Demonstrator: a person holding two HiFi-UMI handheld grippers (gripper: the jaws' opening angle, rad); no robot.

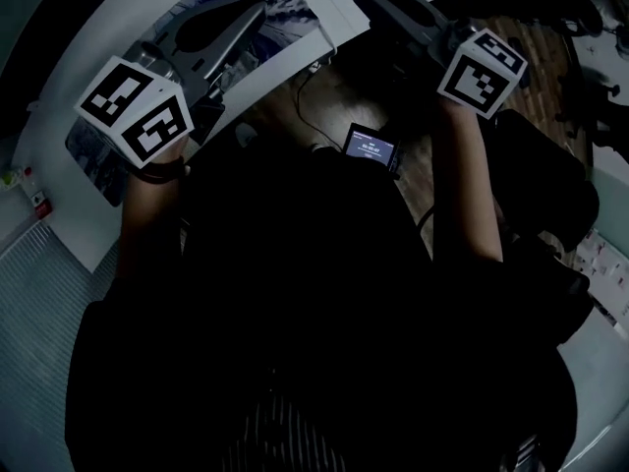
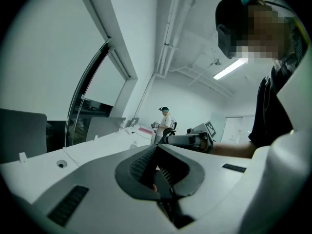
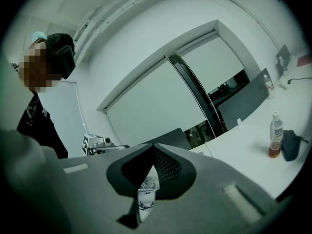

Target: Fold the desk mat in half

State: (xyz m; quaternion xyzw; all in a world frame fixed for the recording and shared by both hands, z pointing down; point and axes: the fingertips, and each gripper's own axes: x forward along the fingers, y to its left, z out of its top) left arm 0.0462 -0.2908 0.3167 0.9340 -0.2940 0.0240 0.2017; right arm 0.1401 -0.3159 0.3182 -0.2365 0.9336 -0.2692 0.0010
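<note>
Ribbed grey padding on both claws. Noting right gripper (image 3: 148, 179) clamped on a strip of the desk mat (image 3: 146, 189), blue-and-white print plain between the pads. Noting left gripper (image 2: 152, 178) closed down on a thin dark sliver, probably the same mat's edge; too dim to swear to. Rest of mat spread over the white desk (image 1: 64, 219) beneath the left claw. For a clean fold: grip firm on both sides, lift level, carry the held edge across to the opposite edge, match corners before lowering, no dragging. Farther off: bottle (image 3: 276, 133) and dark pouch (image 3: 291, 145) on a long white counter, tall blinds (image 3: 156, 106) behind, a person (image 2: 165, 123) standing at distance, strip light (image 2: 229, 68) overhead.
</note>
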